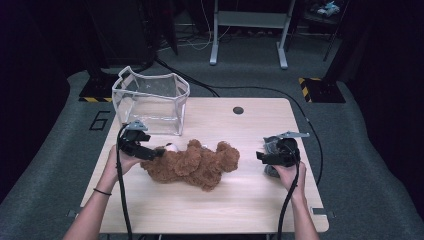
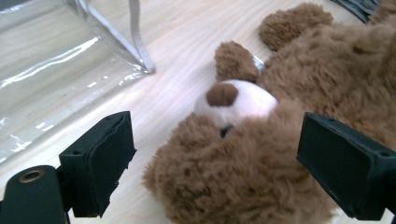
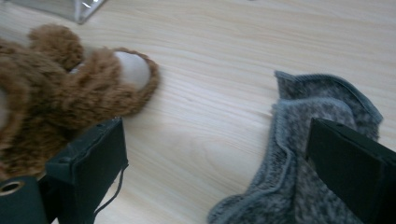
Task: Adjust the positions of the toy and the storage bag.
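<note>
A brown teddy bear point(image 1: 195, 162) lies on its side across the middle of the wooden table point(image 1: 240, 200). My left gripper point(image 1: 152, 152) is at the bear's head end. In the left gripper view the bear's head point(image 2: 261, 154), with its pale muzzle, lies between the wide-apart jaws of this gripper point(image 2: 217, 140), which is open. My right gripper point(image 1: 261, 156) stands open to the right of the bear. In the right gripper view a grey knitted cloth point(image 3: 289, 140) lies beneath the right-hand jaw of that gripper point(image 3: 217, 140), and the bear's paw point(image 3: 116, 79) lies near the left-hand jaw.
A clear plastic bag point(image 1: 150, 102) with grey trim stands open at the table's back left, just behind my left hand. A small dark round hole point(image 1: 238, 110) sits near the back edge. Bare wood lies in front of the bear and between the bear and the grey cloth point(image 1: 271, 171).
</note>
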